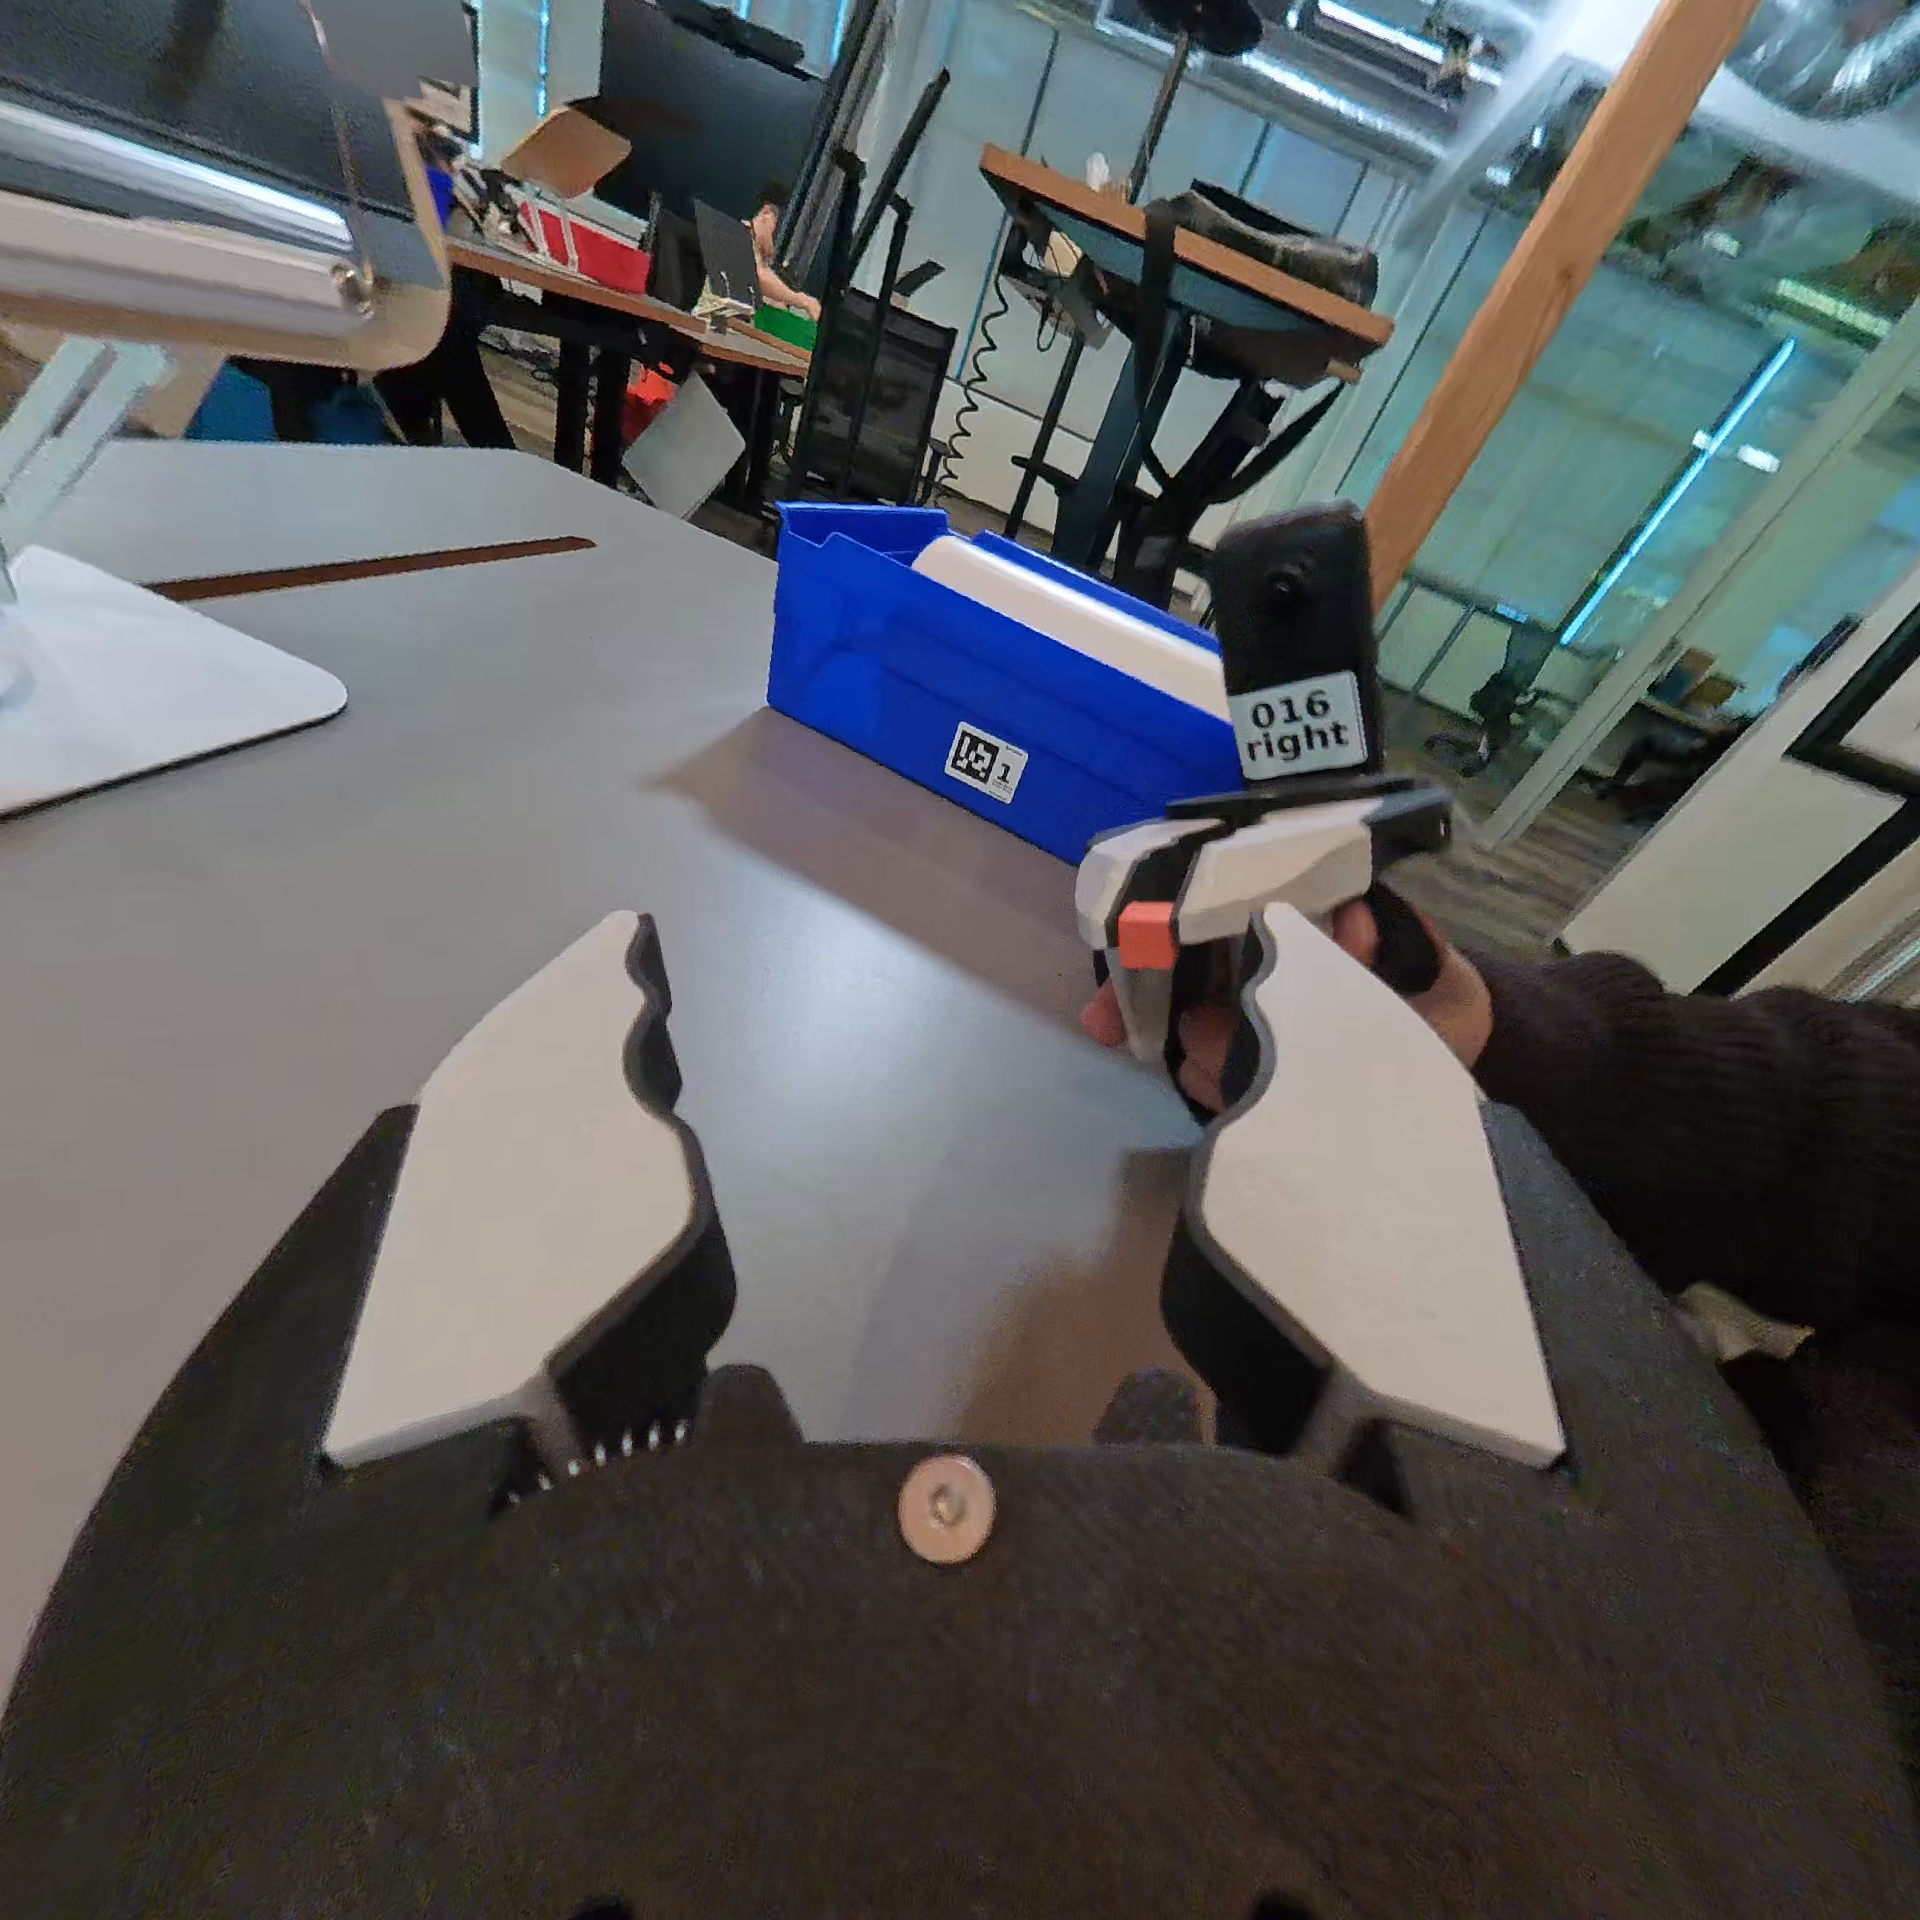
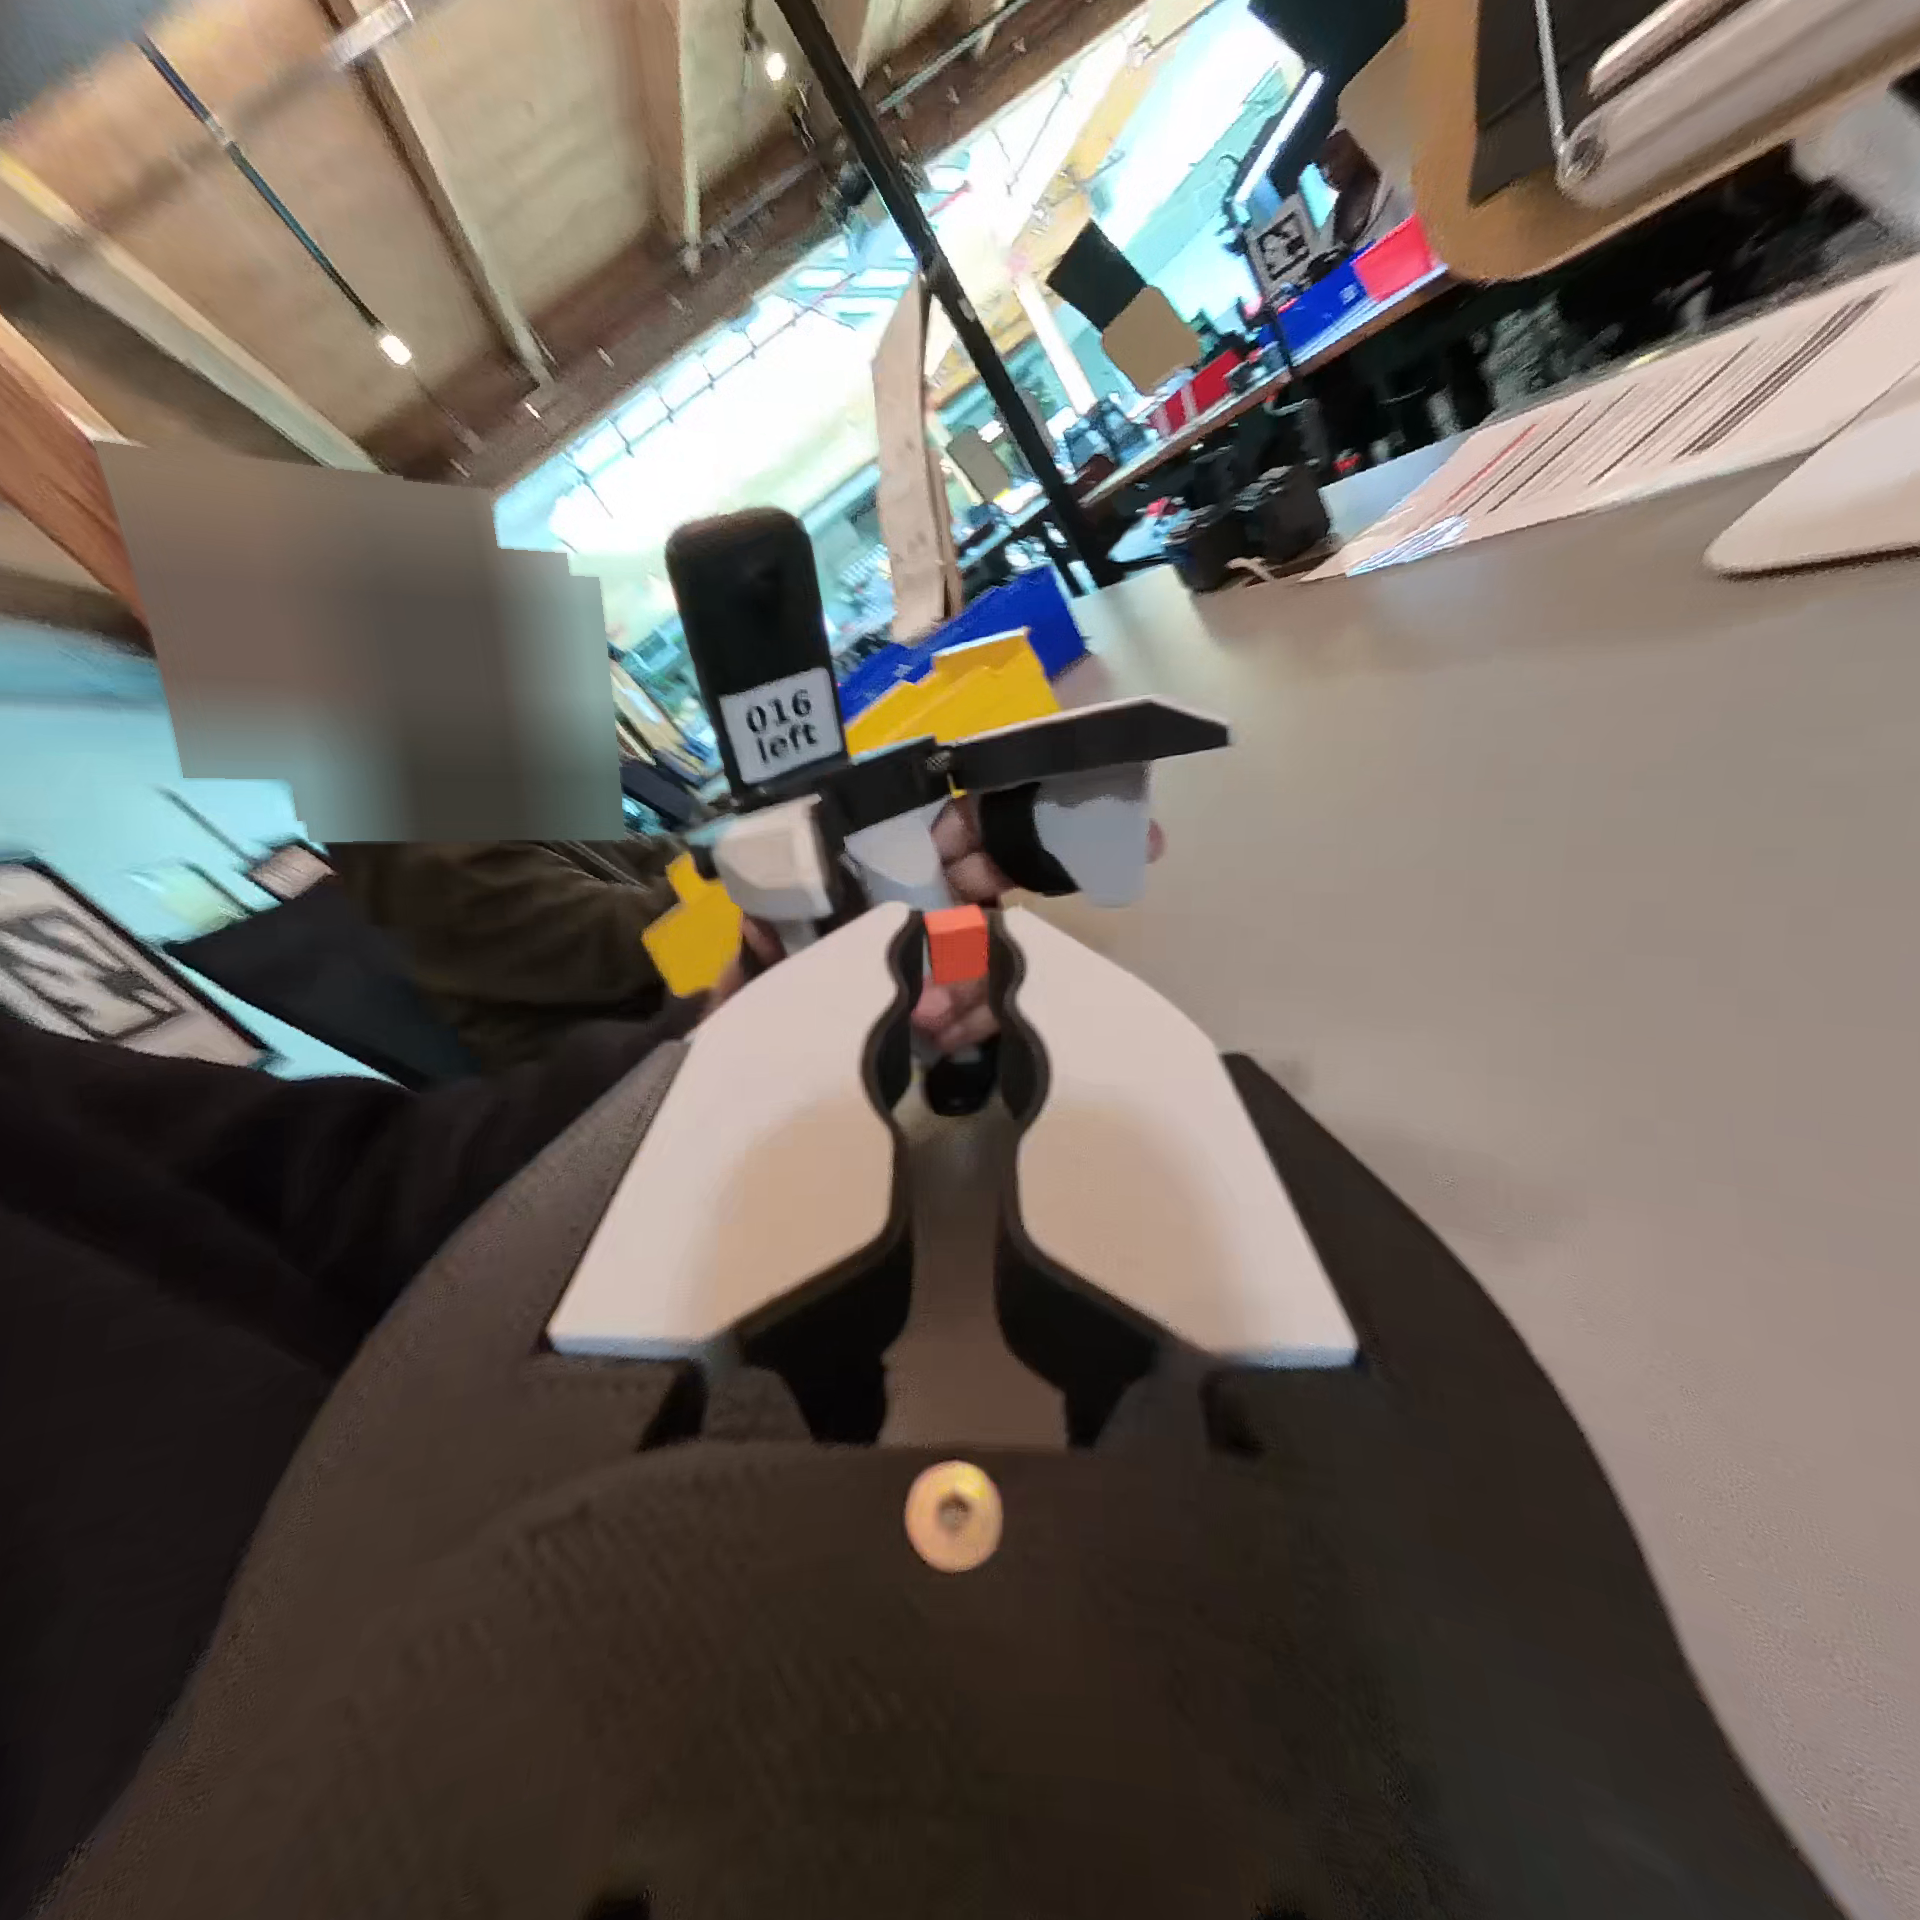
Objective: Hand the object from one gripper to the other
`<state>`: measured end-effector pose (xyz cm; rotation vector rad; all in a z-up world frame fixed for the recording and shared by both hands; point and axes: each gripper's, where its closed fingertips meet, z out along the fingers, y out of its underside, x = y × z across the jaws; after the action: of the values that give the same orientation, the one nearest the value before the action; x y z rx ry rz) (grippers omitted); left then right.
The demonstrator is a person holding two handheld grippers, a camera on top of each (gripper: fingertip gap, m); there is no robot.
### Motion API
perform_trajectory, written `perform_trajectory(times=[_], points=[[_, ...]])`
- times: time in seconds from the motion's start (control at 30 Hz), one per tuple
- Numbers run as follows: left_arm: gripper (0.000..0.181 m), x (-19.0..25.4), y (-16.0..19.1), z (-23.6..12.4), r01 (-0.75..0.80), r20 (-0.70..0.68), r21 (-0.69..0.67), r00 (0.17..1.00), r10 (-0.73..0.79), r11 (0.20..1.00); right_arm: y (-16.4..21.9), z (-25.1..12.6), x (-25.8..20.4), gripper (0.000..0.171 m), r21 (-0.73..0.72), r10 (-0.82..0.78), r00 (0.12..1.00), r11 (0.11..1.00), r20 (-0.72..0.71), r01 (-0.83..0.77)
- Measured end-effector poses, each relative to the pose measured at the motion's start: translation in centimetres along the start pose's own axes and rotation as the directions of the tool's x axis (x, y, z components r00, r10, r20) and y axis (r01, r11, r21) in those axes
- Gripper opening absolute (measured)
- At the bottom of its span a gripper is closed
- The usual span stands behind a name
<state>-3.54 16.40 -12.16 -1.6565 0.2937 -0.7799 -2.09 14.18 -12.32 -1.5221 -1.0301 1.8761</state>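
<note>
A small orange block (image 2: 956, 940) is pinched between the tips of my right gripper (image 2: 951, 935), which is shut on it and held above the grey table (image 2: 1507, 935). In the left wrist view the same block (image 1: 1146, 932) shows at the tip of the right gripper (image 1: 1135, 961), just left of my own right fingertip (image 1: 1283, 935). My left gripper (image 1: 956, 935) is wide open and empty, a little above the table (image 1: 520, 779). Seen from the right wrist, the left gripper (image 2: 935, 878) faces me just beyond the block.
A blue bin (image 1: 987, 717) holding a white object (image 1: 1070, 623) stands on the table beyond the grippers. A white stand base (image 1: 156, 675) lies at the left. In the right wrist view a yellow bin (image 2: 966, 686), a blue bin (image 2: 1003, 613) and papers (image 2: 1662, 416) lie farther off.
</note>
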Motion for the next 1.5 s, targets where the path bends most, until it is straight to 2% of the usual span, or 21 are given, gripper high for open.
perform_trajectory(times=[0.07, 0.2, 0.3, 0.43, 0.57, 0.73, 0.9, 1.17, 1.33, 1.5], points=[[0.097, 0.8, 0.0, 0.1, -0.090, -0.011, -0.008, 0.996, 0.090, 0.996, -0.3, -0.1, -0.1, 0.012, 0.003, 0.065, 0.998, 0.998, 0.028, -0.065], [0.071, 2.5, -0.6, -0.1, -0.267, -0.029, 0.022, 0.963, 0.268, 0.963, -0.4, -0.5, 0.3, 0.012, -0.037, 0.069, 0.997, 0.997, 0.038, -0.068], [0.061, 3.3, -0.6, -0.1, -0.333, -0.043, 0.033, 0.942, 0.334, 0.942, -0.9, -0.8, 0.1, 0.012, -0.022, 0.172, 0.980, 0.985, 0.104, -0.171], [0.047, 4.2, 0.2, 0.2, -0.398, -0.077, 0.005, 0.914, 0.397, 0.917, -1.8, -1.4, 0.5, 0.011, 0.028, 0.373, 0.906, 0.922, 0.198, -0.386], [0.041, 4.6, 1.0, 0.5, -0.495, -0.074, -0.041, 0.868, 0.492, 0.868, -1.0, -1.1, 1.0, 0.011, -0.016, 0.434, 0.880, 0.898, 0.194, -0.440], [0.040, 4.1, 2.3, 0.9, -0.544, -0.067, -0.125, 0.839, 0.540, 0.830, 0.3, -0.4, 0.4, 0.012, -0.105, 0.481, 0.851, 0.877, 0.209, -0.469], [0.028, 4.1, 2.2, 0.7, -0.559, -0.058, -0.121, 0.829, 0.556, 0.820, 0.6, -0.3, 0.3, 0.012, -0.126, 0.496, 0.842, 0.868, 0.212, -0.479], [0.026, 4.2, 2.2, 0.8, -0.553, -0.061, -0.115, 0.833, 0.550, 0.825, 0.9, -0.2, 0.3, 0.012, -0.136, 0.509, 0.837, 0.861, 0.203, -0.491], [0.013, 4.6, 2.5, 0.9, -0.570, -0.078, -0.122, 0.822, 0.564, 0.813, 1.5, 0.0, 0.1, 0.011, -0.164, 0.501, 0.844, 0.864, 0.190, -0.476], [0.012, 4.4, 2.5, 0.9, -0.558, -0.074, -0.132, 0.830, 0.553, 0.819, 1.5, 0.0, 0.1, 0.011, -0.162, 0.495, 0.848, 0.868, 0.189, -0.470]])
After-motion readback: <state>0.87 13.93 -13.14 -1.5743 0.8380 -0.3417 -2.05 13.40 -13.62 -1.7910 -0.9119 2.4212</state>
